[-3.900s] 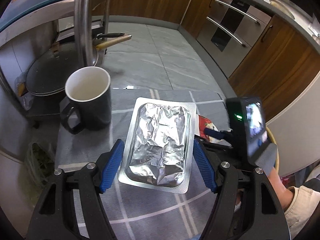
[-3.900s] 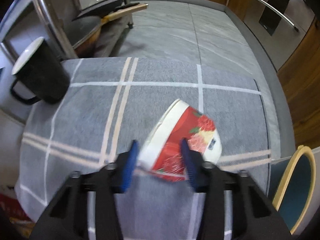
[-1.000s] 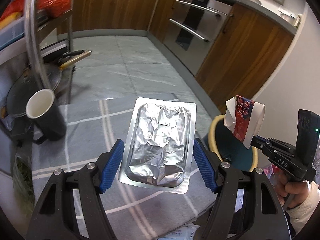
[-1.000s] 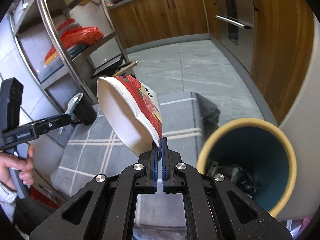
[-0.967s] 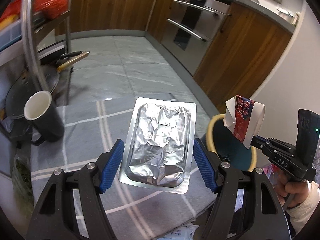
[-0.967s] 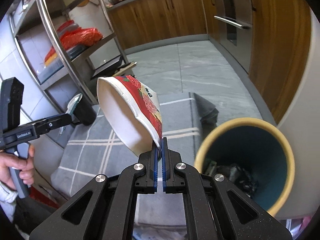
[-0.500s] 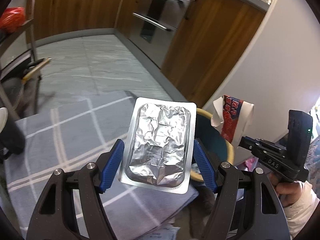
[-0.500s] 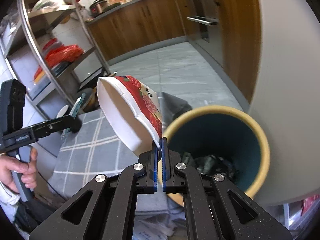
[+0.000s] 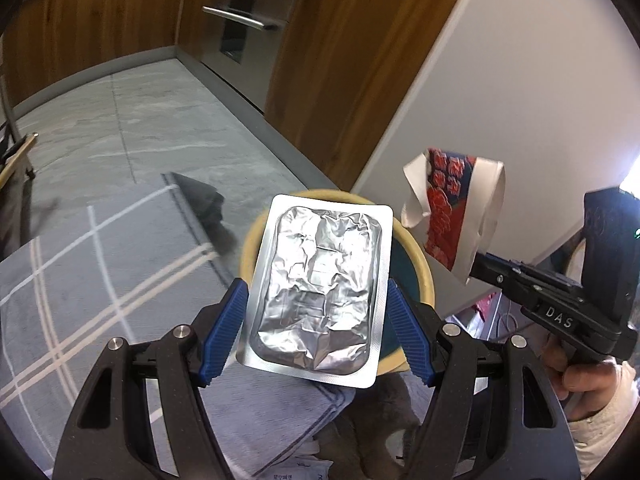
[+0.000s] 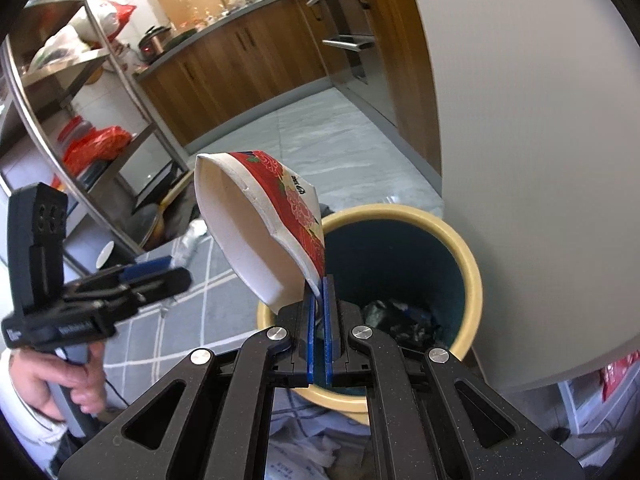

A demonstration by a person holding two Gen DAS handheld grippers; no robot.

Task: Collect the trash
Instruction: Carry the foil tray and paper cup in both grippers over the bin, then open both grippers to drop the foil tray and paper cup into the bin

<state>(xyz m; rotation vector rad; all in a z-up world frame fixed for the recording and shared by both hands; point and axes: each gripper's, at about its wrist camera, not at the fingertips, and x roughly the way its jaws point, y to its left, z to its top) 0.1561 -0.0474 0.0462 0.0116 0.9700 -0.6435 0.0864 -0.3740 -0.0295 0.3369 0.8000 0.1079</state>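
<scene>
Left gripper (image 9: 316,320) is clamped across the long edges of a foil blister pack (image 9: 318,292), blue pads (image 9: 222,330) pressed to both sides; pack is held flat, foil face up, at centre of the left wrist frame. It hides most of the trash bin (image 9: 422,276), whose yellow rim shows behind and right of it, so the pack appears to be over or just short of the opening, likely staged for a drop.

Right gripper (image 10: 318,320) is closed tight on the wall of a crushed red floral paper cup (image 10: 260,232); only a thin edge is pinched, the cup sticks up and left of centre, mouth turned toward upper left. Trash bin (image 10: 472,280) sits right of centre in the right wrist frame, dark litter seen at its bottom. The cup is above the bin's near-left rim, not fully over the opening; a release here could be judged risky. Grey checked cloth (image 9: 80,280) fills the lower left
</scene>
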